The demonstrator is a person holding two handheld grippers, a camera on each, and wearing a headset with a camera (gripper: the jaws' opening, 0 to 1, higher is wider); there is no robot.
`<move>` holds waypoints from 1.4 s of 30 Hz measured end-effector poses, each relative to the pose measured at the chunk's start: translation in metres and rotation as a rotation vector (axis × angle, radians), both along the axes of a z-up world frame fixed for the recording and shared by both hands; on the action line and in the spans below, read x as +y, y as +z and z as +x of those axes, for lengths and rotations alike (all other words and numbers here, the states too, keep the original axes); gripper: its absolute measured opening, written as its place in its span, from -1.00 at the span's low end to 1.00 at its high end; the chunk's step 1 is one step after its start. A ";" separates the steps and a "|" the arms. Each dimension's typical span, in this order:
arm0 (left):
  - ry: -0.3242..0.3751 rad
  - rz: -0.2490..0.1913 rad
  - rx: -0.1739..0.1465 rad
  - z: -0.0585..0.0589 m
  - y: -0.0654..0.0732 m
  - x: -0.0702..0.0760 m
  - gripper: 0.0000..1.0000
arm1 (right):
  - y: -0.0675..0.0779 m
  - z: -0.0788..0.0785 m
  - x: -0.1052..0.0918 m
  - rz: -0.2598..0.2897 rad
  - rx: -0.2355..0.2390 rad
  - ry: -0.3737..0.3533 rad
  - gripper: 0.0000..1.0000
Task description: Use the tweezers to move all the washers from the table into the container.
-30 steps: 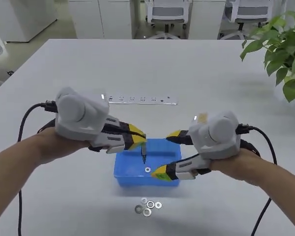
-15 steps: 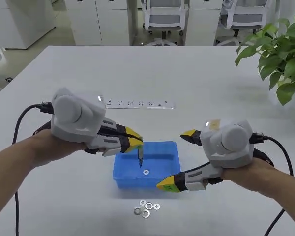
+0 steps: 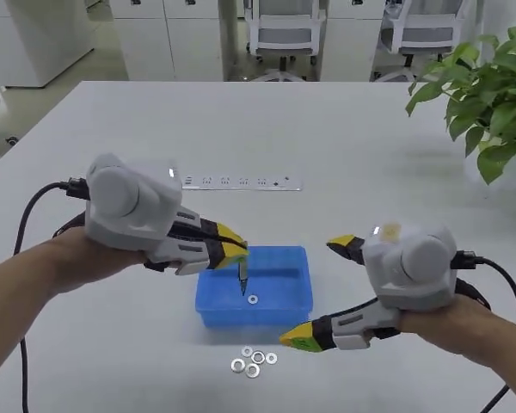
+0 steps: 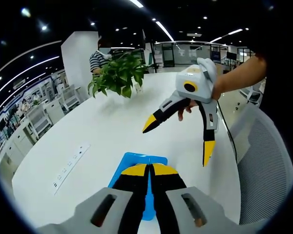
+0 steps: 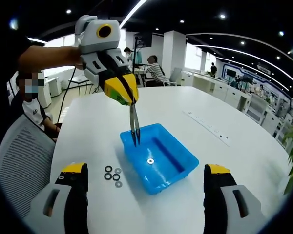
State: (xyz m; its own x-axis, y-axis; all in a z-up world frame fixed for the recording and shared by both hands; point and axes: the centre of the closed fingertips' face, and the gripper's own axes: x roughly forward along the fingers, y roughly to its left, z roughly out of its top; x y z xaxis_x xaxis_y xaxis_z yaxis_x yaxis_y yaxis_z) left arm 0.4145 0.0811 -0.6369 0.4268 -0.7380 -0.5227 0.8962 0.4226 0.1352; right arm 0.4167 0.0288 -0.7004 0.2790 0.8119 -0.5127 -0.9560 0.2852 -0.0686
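- We keep the left hand-held gripper (image 3: 235, 249) level, its jaws pressed together on the tweezers (image 3: 242, 277), which hang tip-down.
- We hold the right hand-held gripper (image 3: 320, 291) with jaws spread wide, aimed leftward.
- Our left forearm (image 3: 30, 288) and right forearm (image 3: 494, 340) enter from the lower corners.

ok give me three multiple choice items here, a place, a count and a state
1. The loose washers lie: A) on the table by the container's near wall; B) beside the power strip; C) under the plant.
2. Washers in the container: A) none; B) one; C) three.
3. The right gripper is: A) shut on the tweezers; B) open; C) shut on a washer.
A: they cluster at its near wall. B: one washer lies on its floor. B: its fingers stand wide apart.
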 end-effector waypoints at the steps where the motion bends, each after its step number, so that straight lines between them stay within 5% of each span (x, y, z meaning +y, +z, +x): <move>1: -0.002 0.000 -0.001 -0.001 0.000 -0.001 -0.89 | 0.000 -0.001 -0.001 -0.001 -0.001 0.000 1.00; 23: -0.045 -0.007 0.015 -0.025 -0.001 -0.017 -0.89 | -0.013 -0.026 -0.010 -0.017 0.009 0.021 0.96; 42: -0.083 -0.005 0.055 -0.036 -0.023 -0.031 -0.89 | -0.021 -0.040 -0.011 -0.013 0.017 0.050 0.79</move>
State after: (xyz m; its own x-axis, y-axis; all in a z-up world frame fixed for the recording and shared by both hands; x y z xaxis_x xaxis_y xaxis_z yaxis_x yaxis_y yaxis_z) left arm 0.3787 0.0498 -0.6595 0.3347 -0.7722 -0.5401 0.9343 0.3467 0.0833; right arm 0.3763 0.0179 -0.7217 0.2292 0.8181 -0.5273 -0.9702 0.2359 -0.0558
